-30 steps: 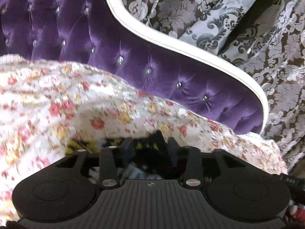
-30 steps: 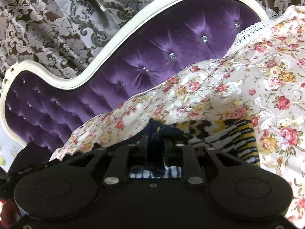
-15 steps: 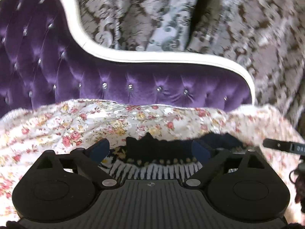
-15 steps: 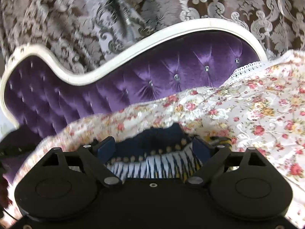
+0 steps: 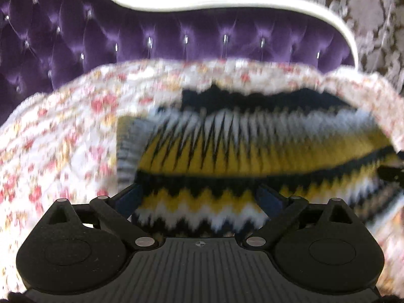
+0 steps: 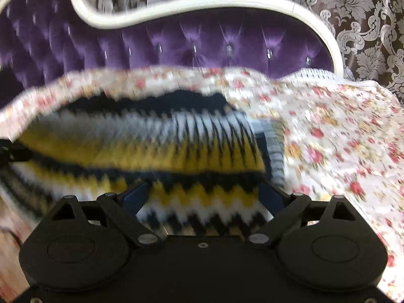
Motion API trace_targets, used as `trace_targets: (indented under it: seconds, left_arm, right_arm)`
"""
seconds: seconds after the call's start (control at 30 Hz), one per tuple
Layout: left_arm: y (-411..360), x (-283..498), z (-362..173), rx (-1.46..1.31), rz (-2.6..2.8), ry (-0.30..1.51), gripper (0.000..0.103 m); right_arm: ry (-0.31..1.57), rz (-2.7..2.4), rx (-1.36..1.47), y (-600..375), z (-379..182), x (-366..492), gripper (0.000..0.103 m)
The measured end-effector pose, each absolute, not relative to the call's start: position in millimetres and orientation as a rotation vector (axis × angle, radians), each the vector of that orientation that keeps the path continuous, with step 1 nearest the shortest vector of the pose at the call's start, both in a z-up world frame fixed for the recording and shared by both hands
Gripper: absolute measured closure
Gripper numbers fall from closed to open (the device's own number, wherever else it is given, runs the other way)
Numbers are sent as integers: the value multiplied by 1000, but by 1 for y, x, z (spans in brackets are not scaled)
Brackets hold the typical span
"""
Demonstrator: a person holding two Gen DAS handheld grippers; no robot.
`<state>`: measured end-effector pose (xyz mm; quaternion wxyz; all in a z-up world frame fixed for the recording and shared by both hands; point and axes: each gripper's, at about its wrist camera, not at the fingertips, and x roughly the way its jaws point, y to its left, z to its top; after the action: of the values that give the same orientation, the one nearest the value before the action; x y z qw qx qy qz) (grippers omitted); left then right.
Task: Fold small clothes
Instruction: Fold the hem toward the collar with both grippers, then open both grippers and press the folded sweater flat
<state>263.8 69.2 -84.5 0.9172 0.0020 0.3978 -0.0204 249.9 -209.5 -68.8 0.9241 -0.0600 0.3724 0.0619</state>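
Note:
A small knitted garment (image 5: 252, 151) with black, yellow and white zigzag bands lies folded on the floral cover; it also shows in the right wrist view (image 6: 151, 146). My left gripper (image 5: 199, 199) is open, its blue-padded fingers (image 5: 128, 199) spread over the garment's near edge. My right gripper (image 6: 204, 197) is open too, its fingers (image 6: 271, 197) spread over the near edge further right. Neither holds cloth. Both views are blurred by motion.
A white floral cover (image 5: 63, 139) drapes the seat, also seen in the right wrist view (image 6: 341, 139). Behind it rises the tufted purple sofa back (image 5: 176, 32) with a white curved frame (image 6: 227, 0). Patterned grey curtains (image 6: 353, 5) hang behind.
Both grippers were shut on the garment's edge a second ago, then opened and let it go. Both have since pulled back, and the garment now lies folded in front of them.

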Motion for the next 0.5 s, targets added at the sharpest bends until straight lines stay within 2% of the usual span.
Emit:
trace_targets:
  seconds: [0.13, 0.3, 0.37, 0.5]
  left_arm:
    - [65, 245, -94, 69, -42, 797, 4]
    - [78, 244, -100, -67, -21, 827, 0]
    - [76, 244, -101, -44, -25, 823, 0]
    - [75, 244, -102, -50, -18, 821, 0]
  right_arm:
    - [784, 122, -39, -229, -81, 239, 5]
    - [779, 115, 10, -240, -81, 234, 4]
    - [788, 124, 25, -243, -80, 235, 4]
    - [782, 168, 214, -261, -71, 237, 4]
